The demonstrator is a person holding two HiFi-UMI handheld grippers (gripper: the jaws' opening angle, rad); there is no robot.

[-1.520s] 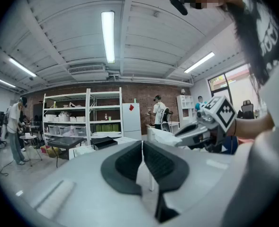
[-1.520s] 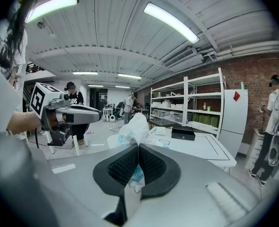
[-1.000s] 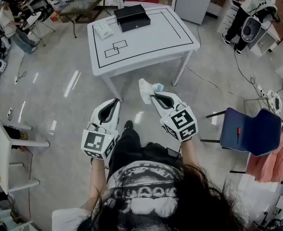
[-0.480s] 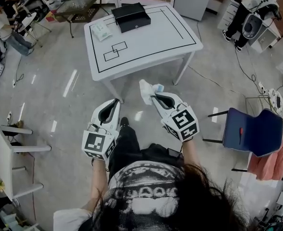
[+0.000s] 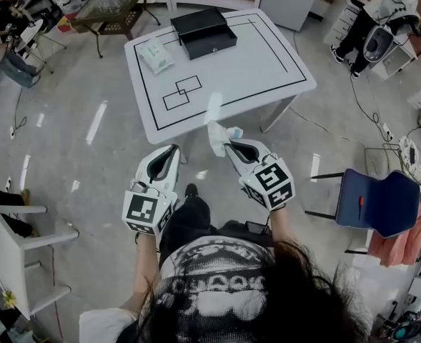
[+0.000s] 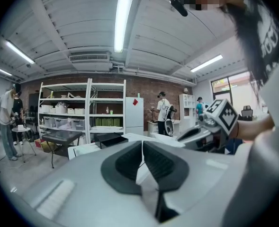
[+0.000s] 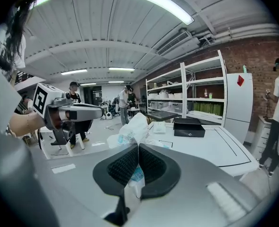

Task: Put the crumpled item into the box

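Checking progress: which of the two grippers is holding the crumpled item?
The right gripper: its jaws are shut on the crumpled white item, while the left gripper is shut on nothing.

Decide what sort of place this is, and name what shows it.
Probably a research lab or workshop, not a home: a white table marked with black outlines, open metal shelving stacked with bins before a brick wall, and other people standing about among equipment.

Lab — storage shelves (image 7: 196, 98), marked table (image 5: 267, 63)
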